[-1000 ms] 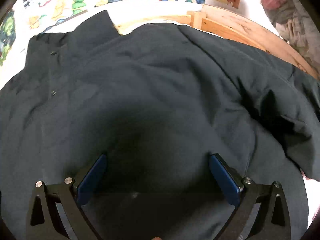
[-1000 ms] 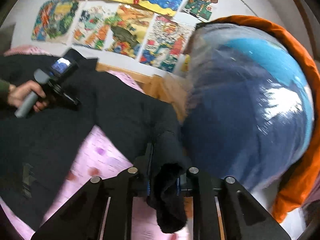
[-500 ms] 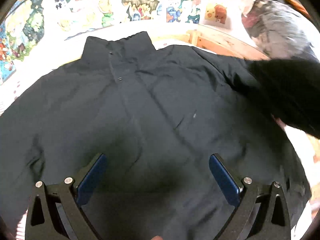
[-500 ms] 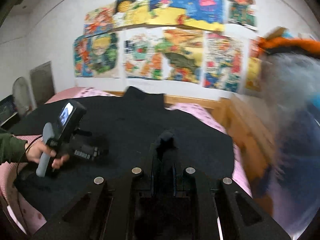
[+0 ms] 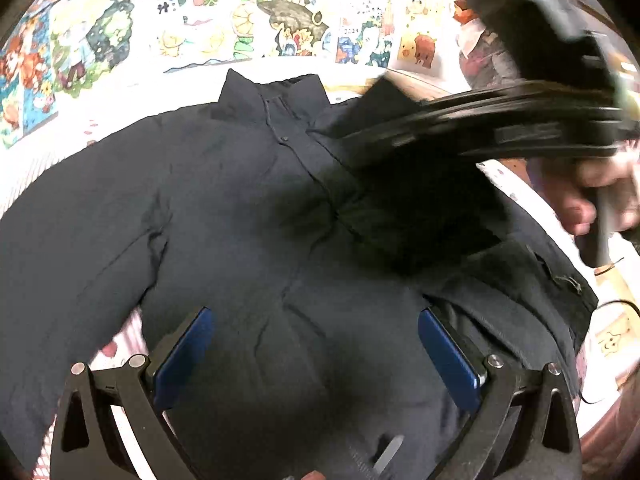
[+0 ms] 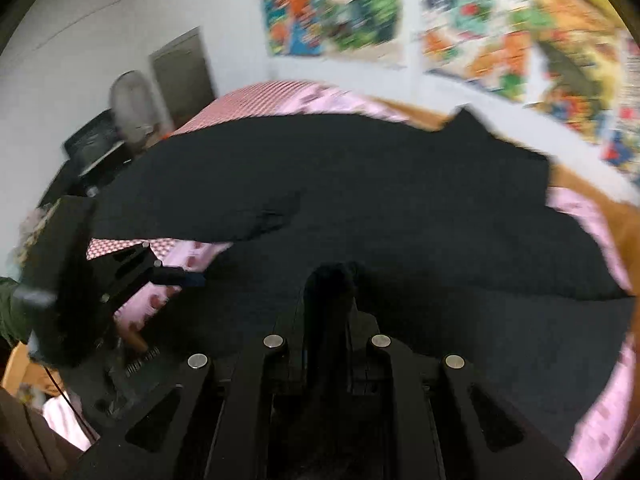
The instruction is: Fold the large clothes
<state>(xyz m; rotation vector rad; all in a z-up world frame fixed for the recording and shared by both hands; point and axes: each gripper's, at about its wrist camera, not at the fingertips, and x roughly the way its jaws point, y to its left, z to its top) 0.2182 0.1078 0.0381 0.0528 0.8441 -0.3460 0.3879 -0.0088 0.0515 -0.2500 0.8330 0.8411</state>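
Observation:
A large dark navy jacket (image 5: 240,208) lies spread front-up on a pink bed, collar toward the wall. My left gripper (image 5: 316,356) is open and empty, hovering over the jacket's lower middle. My right gripper (image 6: 330,280) is shut on the jacket's right sleeve (image 5: 400,216) and holds it over the jacket's chest; it shows blurred in the left wrist view (image 5: 500,132). The left sleeve (image 5: 72,248) lies stretched out to the side. In the right wrist view the jacket (image 6: 360,184) fills the middle and the left gripper (image 6: 120,280) is at the left.
Pink patterned bedding (image 6: 256,96) shows around the jacket. A wooden bed frame (image 6: 592,192) runs along the far side. Colourful drawings (image 5: 280,20) cover the white wall. A chair and a door (image 6: 180,68) stand at the far left of the right wrist view.
My right gripper has swung the sleeve from the bed's right side across over the jacket's chest. My left gripper has pulled back, so more of the jacket shows.

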